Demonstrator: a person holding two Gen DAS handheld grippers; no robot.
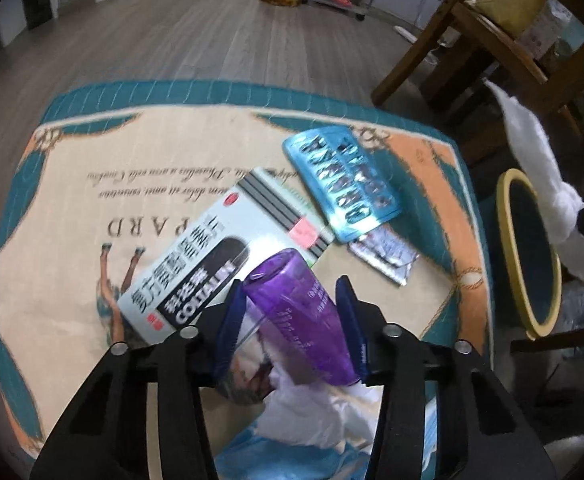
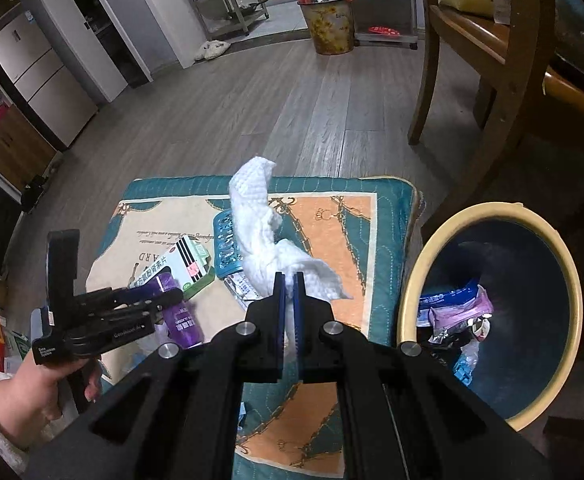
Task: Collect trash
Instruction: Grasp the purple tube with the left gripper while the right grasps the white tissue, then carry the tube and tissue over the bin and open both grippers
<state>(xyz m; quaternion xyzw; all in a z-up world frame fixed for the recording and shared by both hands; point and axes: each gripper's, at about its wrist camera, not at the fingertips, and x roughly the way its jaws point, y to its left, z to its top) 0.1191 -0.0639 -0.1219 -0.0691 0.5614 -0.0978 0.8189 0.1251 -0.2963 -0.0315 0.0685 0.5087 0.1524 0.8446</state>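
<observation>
My left gripper (image 1: 290, 296) is shut on a purple plastic bottle (image 1: 300, 316) and holds it above the patterned mat (image 1: 72, 200); it also shows in the right wrist view (image 2: 180, 320). My right gripper (image 2: 289, 280) is shut on a white paper towel (image 2: 260, 224), which hangs up and forward over the mat, left of the bin. The towel shows at the right in the left wrist view (image 1: 540, 160). The yellow-rimmed dark bin (image 2: 412, 292) stands right of the mat and holds several wrappers.
On the mat lie a medicine box (image 1: 212, 264), a blue blister tray (image 1: 340, 180), a foil packet (image 1: 384, 256) and crumpled white paper (image 1: 312, 412). A wooden chair (image 2: 492, 80) stands behind the bin. A second bin (image 2: 330, 24) and shelves stand far back.
</observation>
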